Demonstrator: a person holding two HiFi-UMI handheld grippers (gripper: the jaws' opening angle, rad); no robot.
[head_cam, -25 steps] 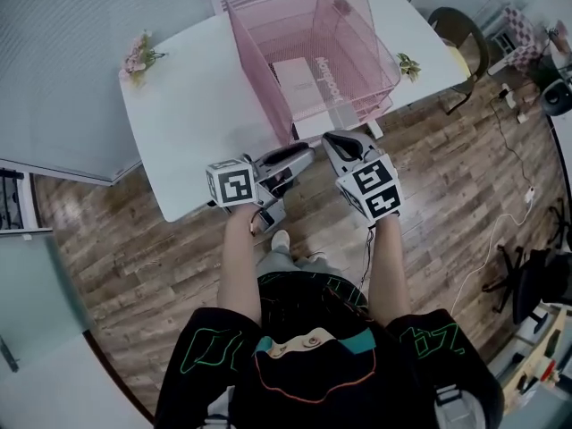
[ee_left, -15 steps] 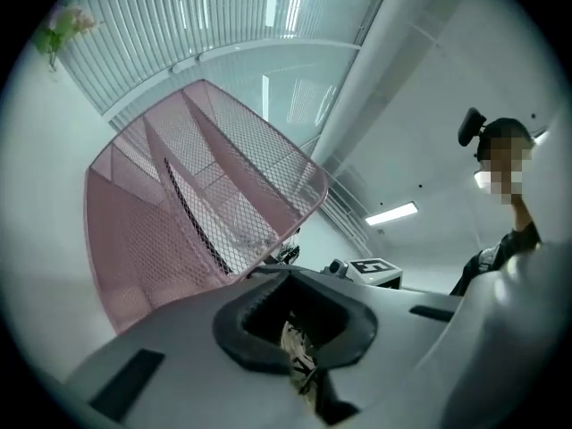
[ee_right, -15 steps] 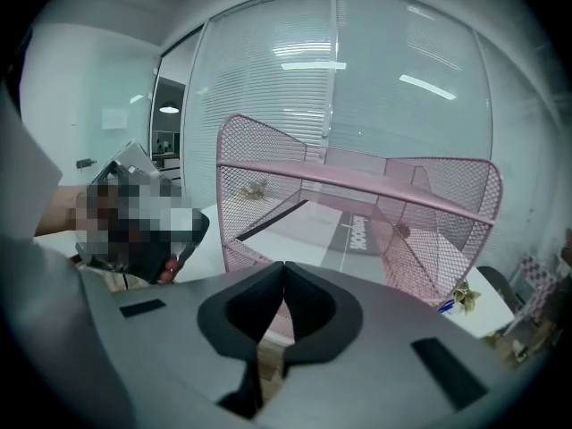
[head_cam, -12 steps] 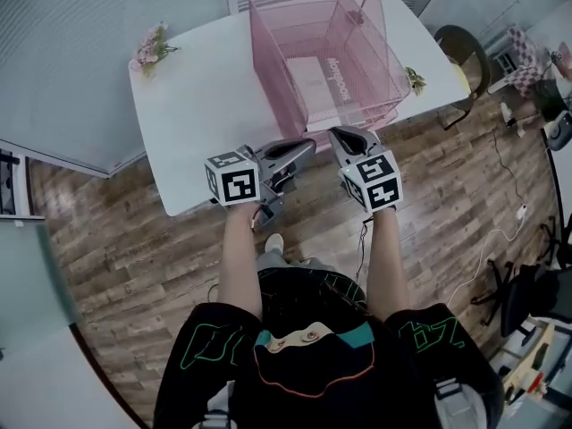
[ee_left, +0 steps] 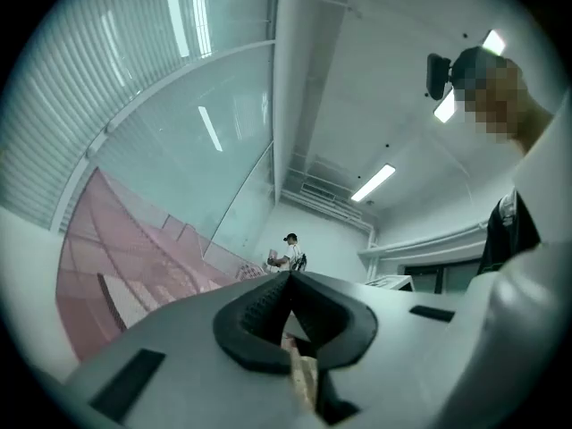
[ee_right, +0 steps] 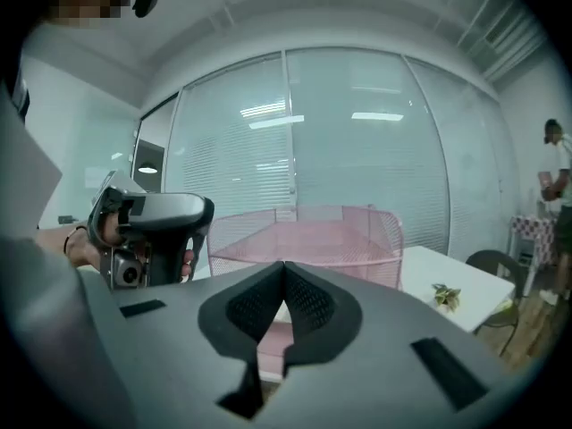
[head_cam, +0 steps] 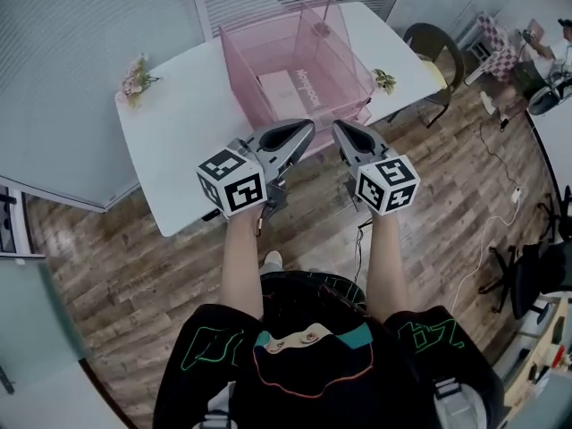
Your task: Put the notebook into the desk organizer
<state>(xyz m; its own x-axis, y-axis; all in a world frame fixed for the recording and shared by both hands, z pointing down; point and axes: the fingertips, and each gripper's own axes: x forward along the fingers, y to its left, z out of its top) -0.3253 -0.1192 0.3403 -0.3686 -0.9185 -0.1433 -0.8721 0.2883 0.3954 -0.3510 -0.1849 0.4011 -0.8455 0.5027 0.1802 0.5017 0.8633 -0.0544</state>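
The pink mesh desk organizer (head_cam: 268, 56) stands on the white table (head_cam: 188, 141). The notebook (head_cam: 288, 90), pale pink with dark lettering, lies flat on its bottom. My left gripper (head_cam: 305, 130) and right gripper (head_cam: 340, 129) hang side by side in the air by the table's front edge, a little short of the organizer. Both are shut and hold nothing. In the left gripper view the left gripper (ee_left: 288, 278) tilts up toward the ceiling, with the organizer (ee_left: 116, 257) at the left. The right gripper (ee_right: 284, 264) faces the organizer (ee_right: 308, 238) straight on.
A small flower sprig (head_cam: 136, 63) lies at the table's left end and a small plant (head_cam: 384, 79) at its right end. A chair (head_cam: 435, 47) stands beyond the right end. A person (head_cam: 545, 47) sits at the far right. Cables (head_cam: 500, 213) trail over the wooden floor.
Both grippers have risen and drawn slightly back from the organizer, and their tips now tilt upward. The notebook stays in the organizer.
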